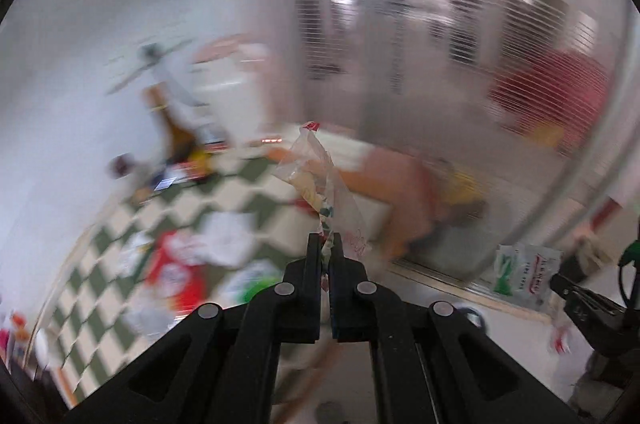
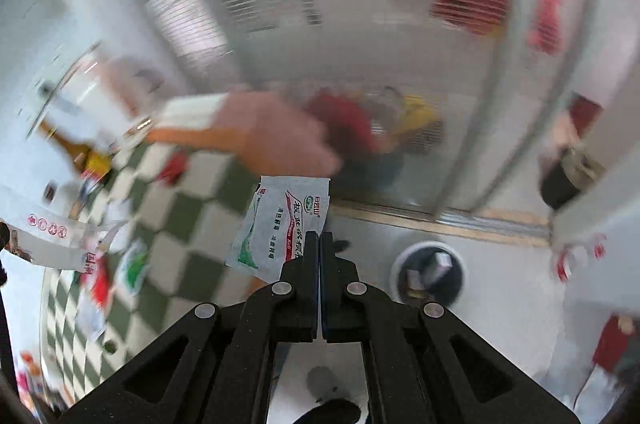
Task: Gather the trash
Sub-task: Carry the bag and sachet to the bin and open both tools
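Both pictures are smeared, so a lot of the room is only blobs of colour.

The left gripper (image 1: 326, 244) is squeezed tight on a clear plastic wrapper (image 1: 320, 175). Only the bottom end of the wrapper is pinched. The rest sticks up and away from the tips, leaning a little to the left, with a small red bit at the very top. Its long side runs the same way as the fingers. I think it is held by one end so the crinkly part hangs free and can drop off easily.

The right gripper (image 2: 319, 242) is closed too, with no gap at all between its tips. It pinches the edge of a white sachet (image 2: 280, 224) with green and red print. The sachet is flat and faces us. It sticks out to the left of the tips, and its long side goes up and leans a little to the right.

Both bits of trash are up in the air, off the checkered cloth (image 2: 192, 220). More litter lies on that cloth, near a brown bottle (image 2: 76, 151).

A round bin (image 2: 430, 274) sits on the pale floor down to the right of the right gripper. It already has scraps in it. My guess is that both pieces are meant for it.
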Motion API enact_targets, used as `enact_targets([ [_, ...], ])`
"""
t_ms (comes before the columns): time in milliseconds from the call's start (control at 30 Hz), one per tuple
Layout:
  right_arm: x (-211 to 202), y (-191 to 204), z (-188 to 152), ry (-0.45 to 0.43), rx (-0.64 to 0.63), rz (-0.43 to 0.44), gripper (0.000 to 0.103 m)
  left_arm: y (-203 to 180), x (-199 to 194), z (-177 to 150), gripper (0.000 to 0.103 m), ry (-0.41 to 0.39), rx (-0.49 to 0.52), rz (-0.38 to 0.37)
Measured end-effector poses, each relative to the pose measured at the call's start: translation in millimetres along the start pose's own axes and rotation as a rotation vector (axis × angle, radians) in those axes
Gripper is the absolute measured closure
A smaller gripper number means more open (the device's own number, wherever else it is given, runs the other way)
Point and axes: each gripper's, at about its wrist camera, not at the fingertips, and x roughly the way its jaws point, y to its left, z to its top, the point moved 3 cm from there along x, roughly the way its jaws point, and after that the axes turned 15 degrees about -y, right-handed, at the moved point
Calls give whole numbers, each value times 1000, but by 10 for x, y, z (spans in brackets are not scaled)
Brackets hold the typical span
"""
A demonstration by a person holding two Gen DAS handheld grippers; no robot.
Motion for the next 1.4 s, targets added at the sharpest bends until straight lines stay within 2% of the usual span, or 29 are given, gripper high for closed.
enact_targets([
  [133,23,-935,-40,6,112,-120,103,-921,291,-143,103,75,73,-170],
  [200,80,-1353,-132,27,157,-169,103,-1347,427,-280,103,112,112,-232],
  [333,356,-2196,-480,94,234,-267,103,-2187,857,-773,103,231,158,-342],
  [433,692,-2766,-873,161,282,-320,103,-2703,1328,-1272,102,330,176,-387],
  [633,1684,-3651,-1815,283,328,-357,103,-3496,2477,-2512,102,490,217,-408],
  [867,2993,-4191,-2852,402,381,-351,103,-4021,3709,-3960,102,662,270,-365],
  [1000,3555,-4245,-3257,458,378,-342,103,-4170,4049,-4405,98,736,293,-371],
  [1100,3878,-4188,-3484,515,367,-323,102,-4131,4110,-4552,97,761,325,-356],
  [1133,3928,-4191,-3520,528,372,-320,98,-4123,4094,-4558,94,754,344,-351],
  [1200,4031,-4162,-3576,559,371,-314,74,-4054,4062,-4494,63,714,365,-354],
  [1233,4038,-4149,-3576,559,367,-318,50,-4021,4022,-4443,20,687,371,-352],
  [1267,4024,-4141,-3565,552,361,-324,35,-3973,4016,-4416,0,669,372,-346],
  [1333,3940,-4100,-3501,534,349,-325,26,-3903,3921,-4307,0,640,370,-336],
  [1367,3903,-4080,-3474,531,339,-330,15,-3869,3881,-4260,0,633,372,-327],
  [1400,3868,-4068,-3447,528,335,-329,9,-3823,3906,-4232,0,626,371,-321],
])
